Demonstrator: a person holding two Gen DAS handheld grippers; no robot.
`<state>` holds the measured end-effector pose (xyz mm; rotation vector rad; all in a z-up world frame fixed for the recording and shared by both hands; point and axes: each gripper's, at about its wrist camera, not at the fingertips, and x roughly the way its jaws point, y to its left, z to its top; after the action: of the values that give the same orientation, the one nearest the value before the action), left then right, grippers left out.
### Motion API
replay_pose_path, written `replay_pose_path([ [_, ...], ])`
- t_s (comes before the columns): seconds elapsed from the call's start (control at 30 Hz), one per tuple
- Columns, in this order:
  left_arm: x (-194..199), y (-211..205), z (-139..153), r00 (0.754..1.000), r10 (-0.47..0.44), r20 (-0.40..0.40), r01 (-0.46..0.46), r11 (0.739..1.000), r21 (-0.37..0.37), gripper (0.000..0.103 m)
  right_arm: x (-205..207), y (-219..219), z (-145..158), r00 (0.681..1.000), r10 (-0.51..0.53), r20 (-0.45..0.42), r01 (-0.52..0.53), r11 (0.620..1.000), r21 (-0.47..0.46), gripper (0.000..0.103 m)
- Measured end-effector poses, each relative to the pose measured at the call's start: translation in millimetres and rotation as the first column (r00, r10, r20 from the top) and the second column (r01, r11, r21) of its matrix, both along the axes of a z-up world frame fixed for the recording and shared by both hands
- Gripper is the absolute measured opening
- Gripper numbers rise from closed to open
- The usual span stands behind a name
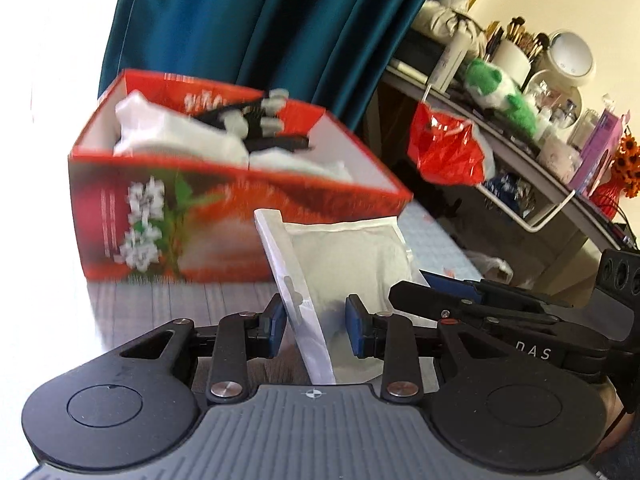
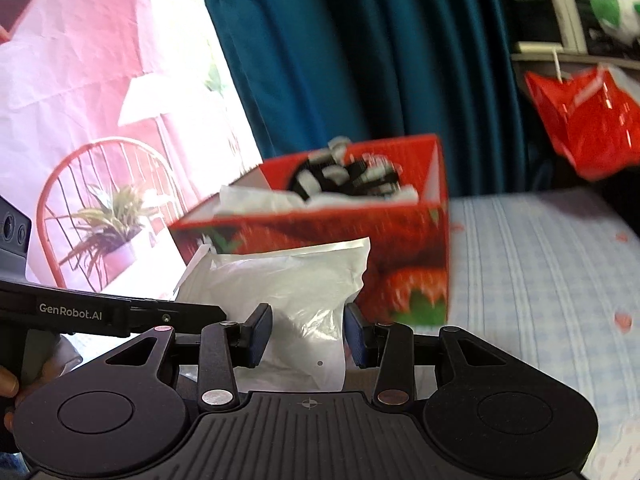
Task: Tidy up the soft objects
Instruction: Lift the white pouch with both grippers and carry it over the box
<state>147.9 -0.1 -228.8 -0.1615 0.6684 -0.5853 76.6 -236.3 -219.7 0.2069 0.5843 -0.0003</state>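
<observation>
A white soft packet in clear plastic (image 1: 340,256) is held up between both grippers in front of a red printed box (image 1: 168,216). My left gripper (image 1: 316,326) has its blue pads around the packet's near edge. My right gripper (image 2: 306,334) has its pads around the packet (image 2: 296,280) from the other side; its body shows in the left wrist view (image 1: 480,304). The red box (image 2: 360,232) holds white packets (image 1: 176,132) and black-and-white gloves (image 1: 256,116).
A teal curtain (image 1: 260,28) hangs behind the box. A cluttered shelf (image 1: 520,120) with a green-white plush (image 1: 496,92) and a red plastic bag (image 1: 444,148) stands at right. A blue checked bed sheet (image 2: 540,280) lies below. A pink printed backdrop (image 2: 100,120) is at left.
</observation>
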Motion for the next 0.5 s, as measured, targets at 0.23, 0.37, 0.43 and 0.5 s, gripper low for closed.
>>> replay_pose_path([
  [0.23,11.3,13.7,42.3,0.996,0.014,0.083,-0.015,1.0,0.001,0.034,36.4,4.3,31.9,0.998,0.042,0.049,-0.04,0.998,-0.04,0.038],
  [0.37,26.8,21.5,59.0,0.992,0.036,0.118,-0.039,0.999,0.025,0.034,65.0,4.6,44.8,0.996,0.065,0.064,-0.063,0.998,-0.031,0.038],
  [0.43,37.3,24.4,67.1,0.99,0.035,0.134,-0.039,0.999,0.033,0.034,79.6,4.9,48.8,0.996,0.067,0.067,-0.065,0.997,-0.029,0.038],
  [0.5,50.6,26.7,72.3,0.989,0.031,0.143,-0.038,0.998,0.045,0.034,95.4,2.8,50.6,0.996,0.065,0.06,-0.063,0.997,-0.036,0.038],
])
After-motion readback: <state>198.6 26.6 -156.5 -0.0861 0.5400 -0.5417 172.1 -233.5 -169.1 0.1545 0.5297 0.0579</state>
